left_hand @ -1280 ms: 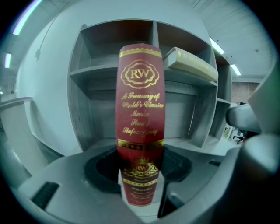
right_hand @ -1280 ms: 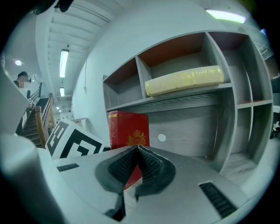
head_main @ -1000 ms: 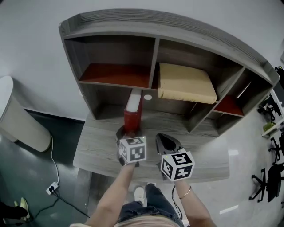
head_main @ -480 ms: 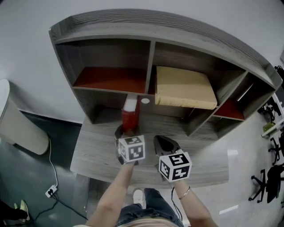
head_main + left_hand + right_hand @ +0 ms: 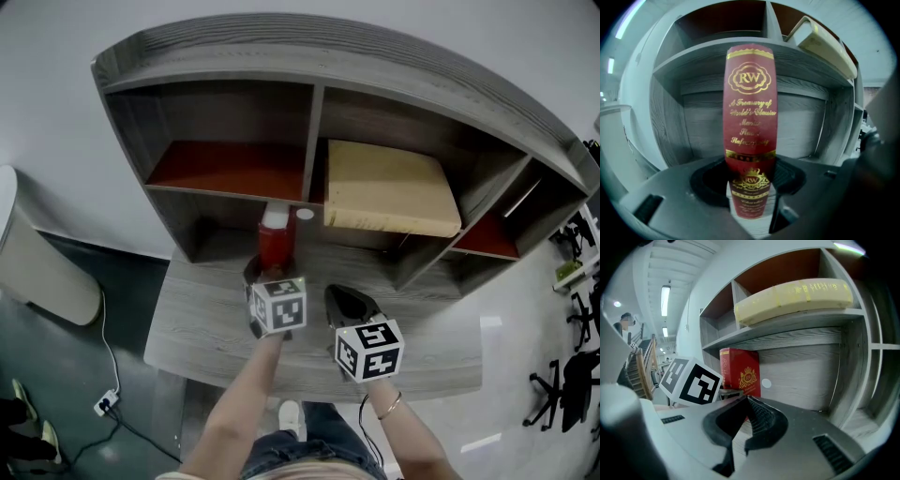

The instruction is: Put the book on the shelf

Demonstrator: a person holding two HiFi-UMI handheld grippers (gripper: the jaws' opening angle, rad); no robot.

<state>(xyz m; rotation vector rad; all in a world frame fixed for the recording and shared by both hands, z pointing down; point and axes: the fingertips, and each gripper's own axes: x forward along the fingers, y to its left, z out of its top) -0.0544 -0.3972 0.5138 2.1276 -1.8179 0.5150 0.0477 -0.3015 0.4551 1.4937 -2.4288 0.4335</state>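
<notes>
A red book with gold lettering [image 5: 273,237] stands upright in front of the lower opening of the grey shelf unit [image 5: 319,56], just below the middle divider. My left gripper [image 5: 270,274] is shut on its lower end. In the left gripper view the spine [image 5: 751,108] rises straight out of the left gripper [image 5: 751,190], with the lower back panel behind it. My right gripper [image 5: 349,305] hangs over the desk to the right of the book, shut and holding nothing. The right gripper view shows the book's cover [image 5: 739,372] beyond the right gripper [image 5: 746,400].
A thick cream book [image 5: 389,187] lies flat in the upper right compartment. The upper left compartment [image 5: 230,164] has a red floor. The grey desk [image 5: 202,323] carries the shelf. A curved grey bin [image 5: 37,267] and a power strip [image 5: 101,403] are at the left, office chairs [image 5: 572,375] at the right.
My left gripper has carried the book a little farther towards the shelf's lower opening. The right gripper has hardly moved. The head view has shifted slightly.
</notes>
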